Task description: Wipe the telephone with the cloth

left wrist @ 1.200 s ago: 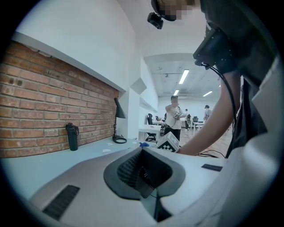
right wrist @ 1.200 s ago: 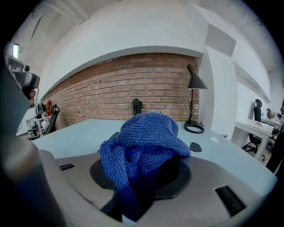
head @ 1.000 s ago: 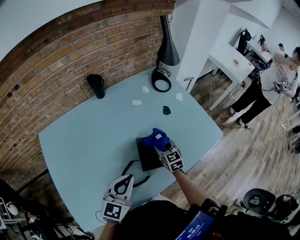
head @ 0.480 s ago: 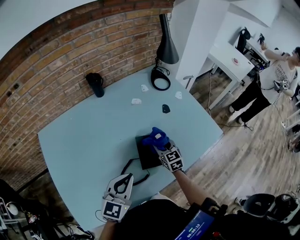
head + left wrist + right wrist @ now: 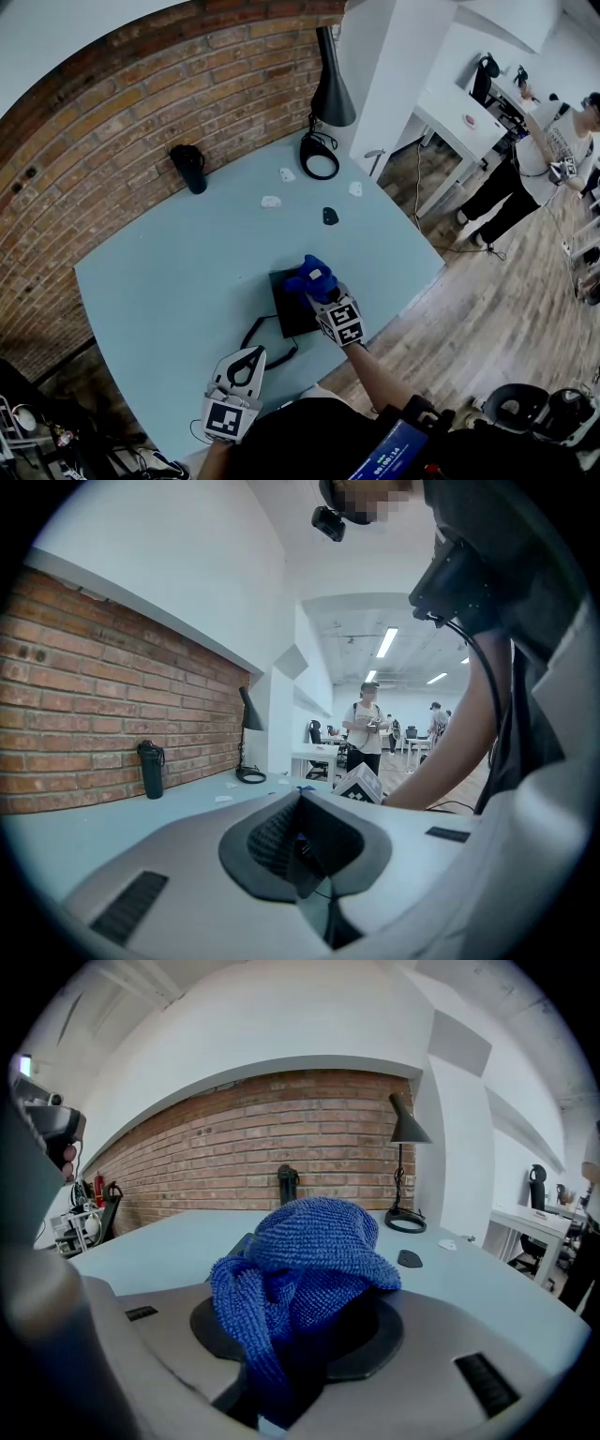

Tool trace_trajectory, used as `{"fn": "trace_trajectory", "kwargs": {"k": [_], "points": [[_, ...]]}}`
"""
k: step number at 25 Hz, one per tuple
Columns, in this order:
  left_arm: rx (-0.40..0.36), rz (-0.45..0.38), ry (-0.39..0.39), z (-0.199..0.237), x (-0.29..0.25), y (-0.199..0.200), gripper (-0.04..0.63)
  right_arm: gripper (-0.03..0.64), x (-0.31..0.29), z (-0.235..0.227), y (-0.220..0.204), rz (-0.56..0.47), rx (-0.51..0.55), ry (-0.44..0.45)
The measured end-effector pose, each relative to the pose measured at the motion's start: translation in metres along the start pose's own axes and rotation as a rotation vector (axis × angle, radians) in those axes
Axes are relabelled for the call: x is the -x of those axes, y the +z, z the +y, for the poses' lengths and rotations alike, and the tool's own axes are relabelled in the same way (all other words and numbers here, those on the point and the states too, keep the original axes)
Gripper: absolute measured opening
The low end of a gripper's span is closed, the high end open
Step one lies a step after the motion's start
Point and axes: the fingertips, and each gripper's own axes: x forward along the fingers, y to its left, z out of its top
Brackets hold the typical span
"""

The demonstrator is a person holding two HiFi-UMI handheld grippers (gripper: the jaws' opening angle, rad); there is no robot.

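The black telephone (image 5: pixel 286 305) lies flat on the light blue table (image 5: pixel 159 281), near its front edge. A crumpled blue cloth (image 5: pixel 310 272) rests on the phone's far right corner, and my right gripper (image 5: pixel 318 287) is shut on it. In the right gripper view the cloth (image 5: pixel 314 1241) bulges out of the right gripper (image 5: pixel 300 1335) and hides most of the telephone (image 5: pixel 242 1241). The phone's black cord (image 5: pixel 265 336) loops toward my left gripper (image 5: pixel 249 357), which hovers at the table's near edge. Seen in its own view, the left gripper (image 5: pixel 300 803) is shut with nothing visibly held.
A black bottle (image 5: pixel 190 169) stands by the brick wall. A black desk lamp (image 5: pixel 330 94) stands at the far corner. Small white pieces (image 5: pixel 271 202) and a dark piece (image 5: pixel 329 216) lie beyond the phone. A person (image 5: pixel 530 164) stands past a white table (image 5: pixel 464 117).
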Motion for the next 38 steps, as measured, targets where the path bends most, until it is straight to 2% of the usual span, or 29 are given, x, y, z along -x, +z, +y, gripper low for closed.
{"fn": "trace_trajectory", "kwargs": {"k": [38], "points": [[0.001,-0.001,-0.025,-0.007,-0.001,-0.001,0.015,0.150,0.020,0.016,-0.030,0.048,-0.023,-0.008]]}}
